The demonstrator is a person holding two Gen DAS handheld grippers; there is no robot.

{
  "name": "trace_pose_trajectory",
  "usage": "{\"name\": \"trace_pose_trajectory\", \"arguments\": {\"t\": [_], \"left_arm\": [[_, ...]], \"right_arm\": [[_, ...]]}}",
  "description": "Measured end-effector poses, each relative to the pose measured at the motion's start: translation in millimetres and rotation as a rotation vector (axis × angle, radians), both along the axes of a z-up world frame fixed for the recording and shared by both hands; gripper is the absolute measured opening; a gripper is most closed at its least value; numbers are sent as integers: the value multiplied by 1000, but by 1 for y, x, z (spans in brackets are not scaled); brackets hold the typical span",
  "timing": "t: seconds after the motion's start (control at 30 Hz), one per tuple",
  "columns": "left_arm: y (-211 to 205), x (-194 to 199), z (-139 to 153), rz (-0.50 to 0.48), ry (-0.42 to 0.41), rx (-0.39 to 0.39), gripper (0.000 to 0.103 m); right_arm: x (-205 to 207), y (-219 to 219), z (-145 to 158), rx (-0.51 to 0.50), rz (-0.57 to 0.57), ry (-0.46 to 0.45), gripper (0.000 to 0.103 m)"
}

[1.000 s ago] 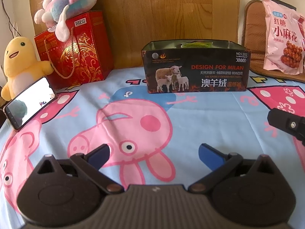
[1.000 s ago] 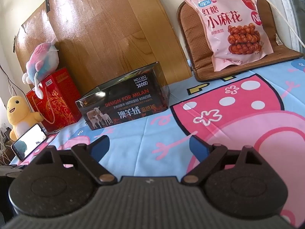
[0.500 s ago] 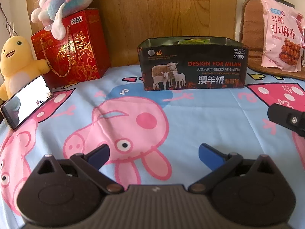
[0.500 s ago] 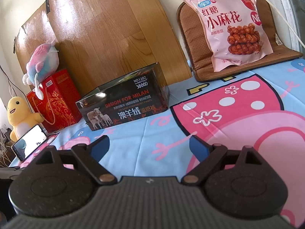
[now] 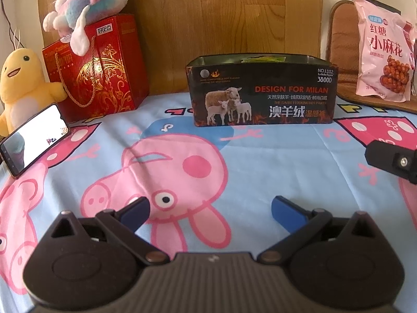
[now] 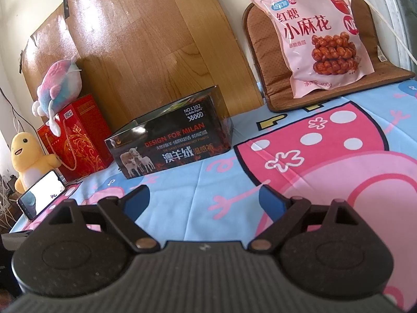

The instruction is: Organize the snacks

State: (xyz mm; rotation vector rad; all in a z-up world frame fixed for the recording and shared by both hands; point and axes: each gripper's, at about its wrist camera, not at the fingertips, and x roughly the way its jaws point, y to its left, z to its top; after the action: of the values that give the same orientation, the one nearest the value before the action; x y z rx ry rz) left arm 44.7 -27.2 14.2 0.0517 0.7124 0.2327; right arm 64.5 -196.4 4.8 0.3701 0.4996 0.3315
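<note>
Both claws are released and empty: the left claw (image 5: 209,210) and right claw (image 6: 204,199) hover over the cartoon bedsheet (image 5: 273,161). The pink snack bag (image 6: 316,30) leans upright on a brown cushion (image 6: 263,60); a one-sided pinch could topple it, or a hard squeeze crush the contents, before it reaches the open tin box (image 6: 169,146).

Both views are bright and evenly lit by daylight. Glare sheens the wooden board (image 6: 146,52) and the black tin's rim (image 6: 140,130); the phone screen (image 5: 36,140) is blown out white. Fisheye distortion bends edges and darkens corners. Shadows on the cartoon sheet (image 5: 260,161) are soft. Focus is sharp throughout.
</note>
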Motion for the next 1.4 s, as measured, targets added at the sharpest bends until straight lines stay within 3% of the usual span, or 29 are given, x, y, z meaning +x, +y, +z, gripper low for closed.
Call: {"name": "trace_pose_trajectory", "arguments": {"t": [1.4], "left_arm": [[-3,-11,3,18,-71,24,103]], "right_arm": [[-1,0,0,-9,-7,-14,93]]}}
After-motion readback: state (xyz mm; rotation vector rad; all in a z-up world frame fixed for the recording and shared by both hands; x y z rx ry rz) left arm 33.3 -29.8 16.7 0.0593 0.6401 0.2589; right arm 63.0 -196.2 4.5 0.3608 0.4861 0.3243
